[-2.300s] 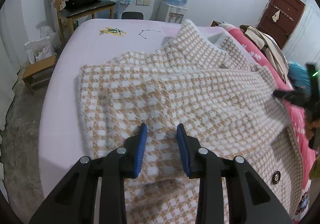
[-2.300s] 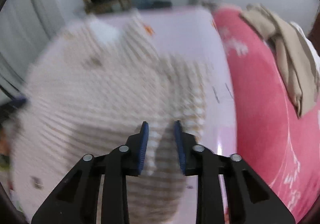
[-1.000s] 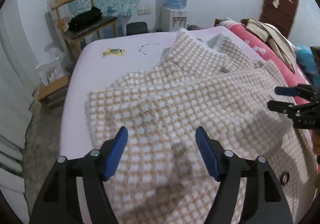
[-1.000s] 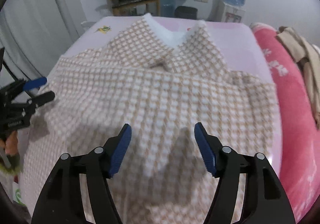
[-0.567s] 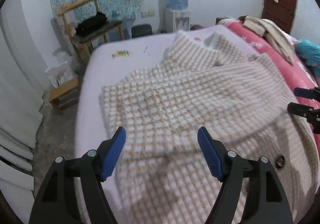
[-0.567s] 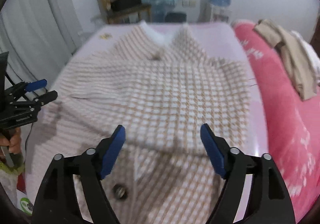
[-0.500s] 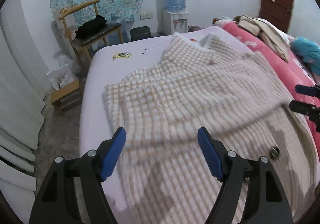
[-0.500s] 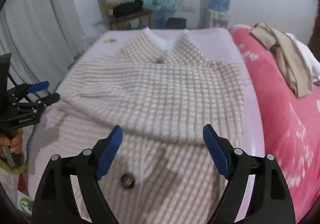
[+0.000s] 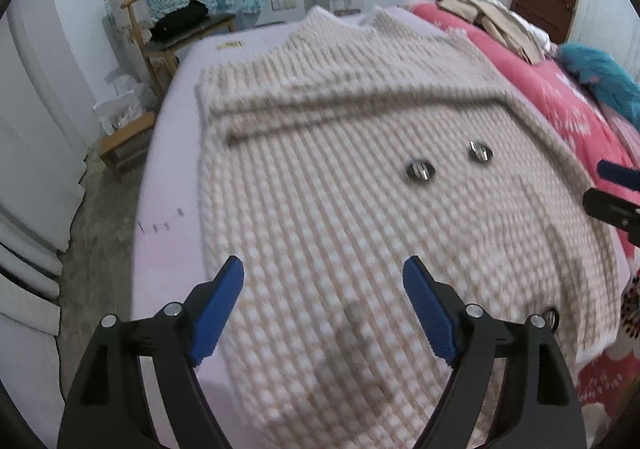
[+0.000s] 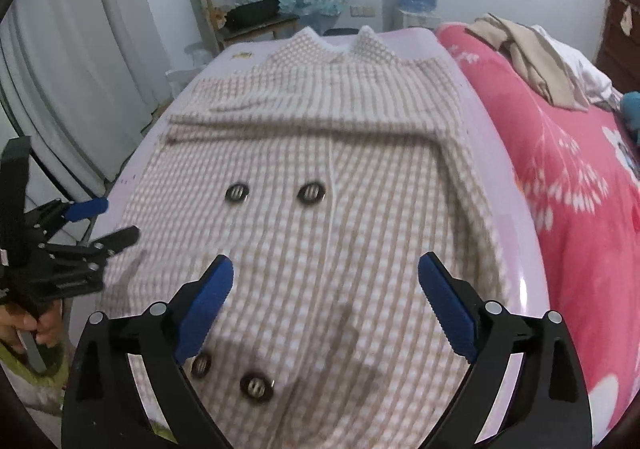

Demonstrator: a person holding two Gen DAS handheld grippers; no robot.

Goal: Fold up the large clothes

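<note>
Checked coat [image 10: 340, 209] flat on bed [image 9: 168, 185], collar at far end. Left gripper [image 9: 323, 289] and right gripper [image 10: 326, 289] above its lower half, jaws just widened, released, nothing between.

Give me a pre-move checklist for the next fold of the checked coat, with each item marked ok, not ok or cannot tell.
1. Left gripper empty: ok, its jaws have just been opening and nothing lies between them.
2. Right gripper empty: ok, jaws have just been opening, clear of the cloth.
3. Checked coat lies on the lilac bed sheet, front up, buttons showing: ok.
4. Sleeves folded across the chest: ok, a folded band crosses below the collar.
5. Hem within reach: cannot tell, the near edge is hidden behind the grippers.
6. Beige clothes pile clear of the coat: ok, it sits apart on the pink quilt.
</note>
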